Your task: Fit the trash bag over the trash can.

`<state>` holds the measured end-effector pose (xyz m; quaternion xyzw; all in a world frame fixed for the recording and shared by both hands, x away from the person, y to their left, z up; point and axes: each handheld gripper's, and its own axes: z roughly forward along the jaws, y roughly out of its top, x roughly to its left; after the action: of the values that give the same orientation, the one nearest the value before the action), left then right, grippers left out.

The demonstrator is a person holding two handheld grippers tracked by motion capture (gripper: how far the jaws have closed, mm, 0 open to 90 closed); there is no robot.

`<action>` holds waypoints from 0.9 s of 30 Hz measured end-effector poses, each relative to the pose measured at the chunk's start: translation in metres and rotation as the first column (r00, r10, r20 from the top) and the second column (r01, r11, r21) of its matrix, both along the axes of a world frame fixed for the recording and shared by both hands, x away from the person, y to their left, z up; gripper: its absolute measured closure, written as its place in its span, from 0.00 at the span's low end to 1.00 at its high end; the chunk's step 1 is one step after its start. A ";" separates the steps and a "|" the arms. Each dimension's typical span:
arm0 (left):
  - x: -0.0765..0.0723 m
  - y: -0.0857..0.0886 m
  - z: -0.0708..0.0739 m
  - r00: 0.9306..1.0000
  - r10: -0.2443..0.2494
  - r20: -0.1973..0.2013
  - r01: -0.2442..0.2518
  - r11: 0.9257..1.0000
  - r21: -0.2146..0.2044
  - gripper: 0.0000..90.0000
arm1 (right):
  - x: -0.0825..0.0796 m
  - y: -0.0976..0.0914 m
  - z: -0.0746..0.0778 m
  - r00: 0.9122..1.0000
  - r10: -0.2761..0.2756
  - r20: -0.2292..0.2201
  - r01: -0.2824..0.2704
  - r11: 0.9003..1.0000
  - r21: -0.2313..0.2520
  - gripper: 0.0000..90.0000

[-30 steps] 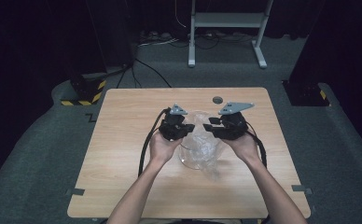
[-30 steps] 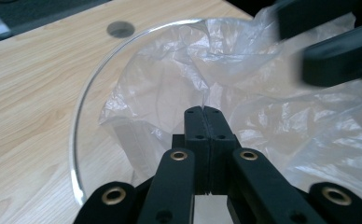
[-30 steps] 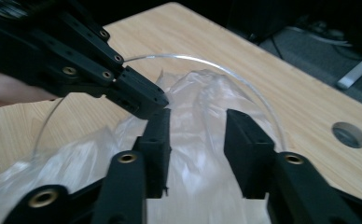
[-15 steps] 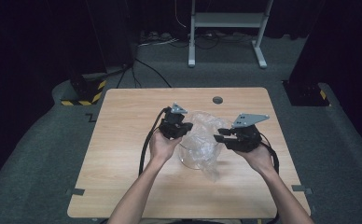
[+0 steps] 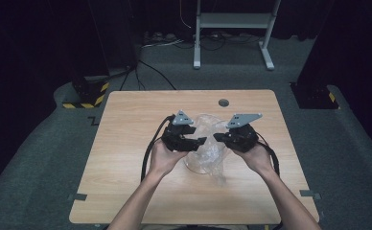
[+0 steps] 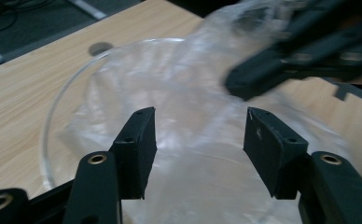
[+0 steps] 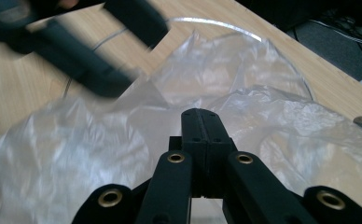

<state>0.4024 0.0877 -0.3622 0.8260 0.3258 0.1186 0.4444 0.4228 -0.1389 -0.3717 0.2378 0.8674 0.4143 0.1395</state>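
Note:
A crumpled clear plastic bag (image 5: 209, 152) lies in and over a clear glass bowl (image 5: 193, 166) at the middle of the wooden table (image 5: 126, 143). My left gripper (image 5: 201, 141) hovers at the bowl's left side. Its jaws have just been opening and stand apart (image 6: 198, 140), with the bag (image 6: 193, 93) beyond them and nothing pressed by the pads. My right gripper (image 5: 217, 137) faces it from the right. Its jaws have just been closing and are now together (image 7: 201, 116), and the bag's film (image 7: 76, 140) appears pinched at their tip. The bowl's rim (image 7: 216, 23) curves behind.
A round hole (image 5: 223, 102) sits near the table's far edge. Beyond the table, on the grey floor, stand a white metal frame (image 5: 232, 21) and a black base with yellow stripes (image 5: 86, 98), with cables. Bare wood surrounds the bowl.
The left gripper has drawn slightly away from the bag with its jaws now apart. The right gripper swung out to the right, then came back toward the bag with its jaws together.

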 end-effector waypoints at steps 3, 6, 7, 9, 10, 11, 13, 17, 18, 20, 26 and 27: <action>-0.006 -0.004 0.003 0.999 -0.053 -0.007 0.053 0.999 -0.013 0.54 | 0.008 0.009 0.002 1.000 -0.012 -0.010 0.012 1.000 0.017 1.00; -0.006 -0.007 0.001 0.997 -0.077 -0.028 0.077 0.997 -0.007 0.64 | 0.015 0.019 0.002 1.000 -0.017 -0.020 0.018 0.999 0.037 1.00; -0.004 -0.008 0.000 0.997 -0.073 -0.041 0.073 0.997 -0.005 0.67 | 0.017 0.022 0.002 1.000 -0.016 -0.021 0.017 0.999 0.040 1.00; -0.002 -0.009 -0.002 0.997 -0.060 -0.053 0.060 0.998 0.011 0.78 | 0.019 0.028 0.002 1.000 -0.016 -0.024 0.017 0.999 0.051 1.00; 0.000 -0.009 -0.003 0.997 -0.056 -0.054 0.057 0.998 0.020 0.84 | 0.020 0.031 0.003 1.000 -0.014 -0.023 0.015 0.998 0.054 1.00; 0.000 -0.009 -0.003 0.997 -0.050 -0.055 0.051 0.998 0.030 0.89 | 0.020 0.033 0.003 1.000 -0.011 -0.021 0.012 0.998 0.059 1.00; 0.002 -0.006 -0.003 0.998 -0.038 -0.050 0.040 0.998 0.041 0.98 | 0.020 0.034 0.003 1.000 -0.009 -0.020 0.010 0.998 0.070 1.00; 0.002 -0.001 -0.002 0.999 -0.014 -0.033 0.016 0.997 0.070 1.00 | 0.017 0.028 0.006 1.000 -0.017 -0.017 0.019 0.995 0.103 0.93; 0.002 0.001 -0.002 1.000 -0.008 -0.030 0.010 0.997 0.073 1.00 | 0.016 0.025 0.007 1.000 -0.022 -0.016 0.024 0.993 0.115 0.90; 0.002 0.005 -0.002 1.000 0.003 -0.024 -0.001 0.997 0.077 1.00 | 0.013 0.018 0.008 0.999 -0.032 -0.012 0.033 0.991 0.131 0.84; 0.001 0.018 -0.002 0.999 0.027 -0.025 -0.025 0.998 0.055 1.00 | -0.002 -0.004 0.010 0.998 -0.053 0.023 0.049 0.988 0.146 0.75; 0.001 0.020 -0.002 0.999 0.027 -0.023 -0.025 0.998 0.053 1.00 | -0.005 -0.008 0.009 0.998 -0.052 0.027 0.048 0.988 0.148 0.74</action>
<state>0.4038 0.1079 -0.3645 0.8345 0.3386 0.1230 0.4170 0.4180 -0.1468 -0.3624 0.2627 0.8259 0.4772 0.1454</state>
